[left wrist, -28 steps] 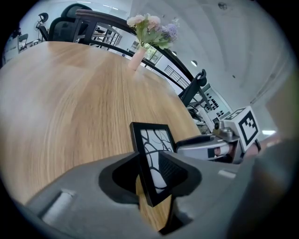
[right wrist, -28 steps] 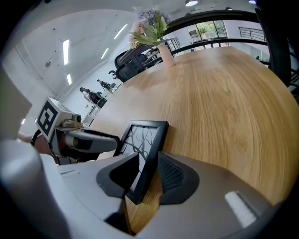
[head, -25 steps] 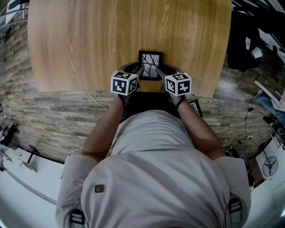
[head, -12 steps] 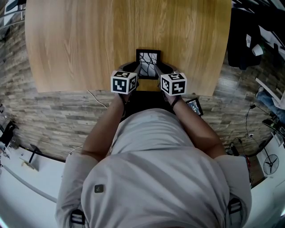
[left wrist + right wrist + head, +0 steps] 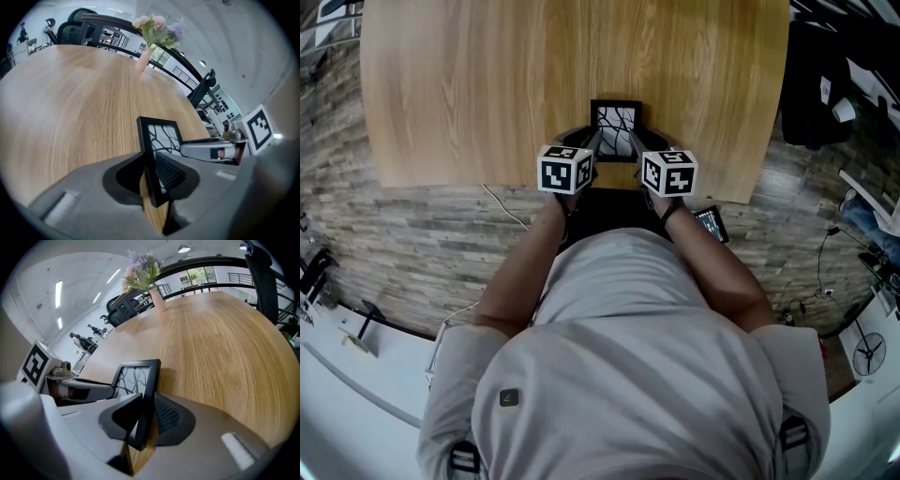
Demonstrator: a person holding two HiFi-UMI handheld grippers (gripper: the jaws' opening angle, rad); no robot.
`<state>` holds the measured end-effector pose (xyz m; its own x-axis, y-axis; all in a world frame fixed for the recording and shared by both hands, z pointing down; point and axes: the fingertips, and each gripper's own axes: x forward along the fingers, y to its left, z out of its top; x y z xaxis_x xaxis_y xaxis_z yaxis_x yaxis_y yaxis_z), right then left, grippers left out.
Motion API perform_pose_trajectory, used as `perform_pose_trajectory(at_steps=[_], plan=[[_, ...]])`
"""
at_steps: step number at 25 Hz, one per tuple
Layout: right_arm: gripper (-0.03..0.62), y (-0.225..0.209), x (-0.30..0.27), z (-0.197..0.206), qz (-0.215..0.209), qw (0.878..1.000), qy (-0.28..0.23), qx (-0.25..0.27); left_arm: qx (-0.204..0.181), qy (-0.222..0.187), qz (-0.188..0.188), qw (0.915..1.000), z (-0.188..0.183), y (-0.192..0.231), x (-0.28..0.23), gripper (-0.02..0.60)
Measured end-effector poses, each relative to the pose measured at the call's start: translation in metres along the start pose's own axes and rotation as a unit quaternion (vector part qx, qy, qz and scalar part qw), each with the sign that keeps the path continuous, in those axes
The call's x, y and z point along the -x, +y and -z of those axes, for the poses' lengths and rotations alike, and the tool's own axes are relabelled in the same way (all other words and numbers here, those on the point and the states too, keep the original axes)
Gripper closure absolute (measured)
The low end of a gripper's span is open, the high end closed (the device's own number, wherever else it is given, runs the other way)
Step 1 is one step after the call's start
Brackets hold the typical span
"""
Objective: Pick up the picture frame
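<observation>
A small black picture frame (image 5: 616,127) with a branch drawing stands upright near the front edge of the wooden table (image 5: 487,84). My left gripper (image 5: 592,148) straddles its left edge and my right gripper (image 5: 636,148) straddles its right edge. In the left gripper view the frame (image 5: 159,140) sits between the closing jaws of the left gripper (image 5: 152,164), and a thin slit still shows beside it. In the right gripper view the frame (image 5: 138,376) likewise stands between the closing jaws of the right gripper (image 5: 147,401). The frame rests on the table.
A vase of flowers (image 5: 149,42) stands at the table's far end, also seen in the right gripper view as the vase (image 5: 152,282). A small screen device (image 5: 710,223) and a cable (image 5: 502,206) lie on the floor below the table edge. Dark chairs (image 5: 816,84) stand at the right.
Both grippers' marker cubes have drawn slightly toward each other and their jaws have narrowed around the frame's side edges. The frame has stayed in place.
</observation>
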<state>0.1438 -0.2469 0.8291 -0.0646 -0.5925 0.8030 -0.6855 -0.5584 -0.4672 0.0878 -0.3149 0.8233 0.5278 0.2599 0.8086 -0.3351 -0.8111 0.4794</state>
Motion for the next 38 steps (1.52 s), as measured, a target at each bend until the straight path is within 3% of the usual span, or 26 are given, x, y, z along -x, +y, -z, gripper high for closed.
perform_pose_trajectory(at_steps=[11,21,30,38], plan=[[0.51,0.034,0.039,-0.042,-0.005,0.995,-0.081,0.053,-0.016,-0.077,-0.009,0.9969,-0.032,-0.017,0.052,0.5],[0.51,0.096,0.106,-0.091,-0.016,0.978,-0.186,0.095,-0.087,-0.183,-0.027,0.979,-0.078,-0.045,0.142,0.502],[0.51,0.153,0.184,-0.149,-0.015,0.935,-0.305,0.178,-0.149,-0.294,-0.032,0.9435,-0.13,-0.084,0.23,0.503],[0.51,0.2,0.25,-0.162,-0.005,0.9,-0.379,0.214,-0.199,-0.362,-0.021,0.9103,-0.139,-0.118,0.301,0.502]])
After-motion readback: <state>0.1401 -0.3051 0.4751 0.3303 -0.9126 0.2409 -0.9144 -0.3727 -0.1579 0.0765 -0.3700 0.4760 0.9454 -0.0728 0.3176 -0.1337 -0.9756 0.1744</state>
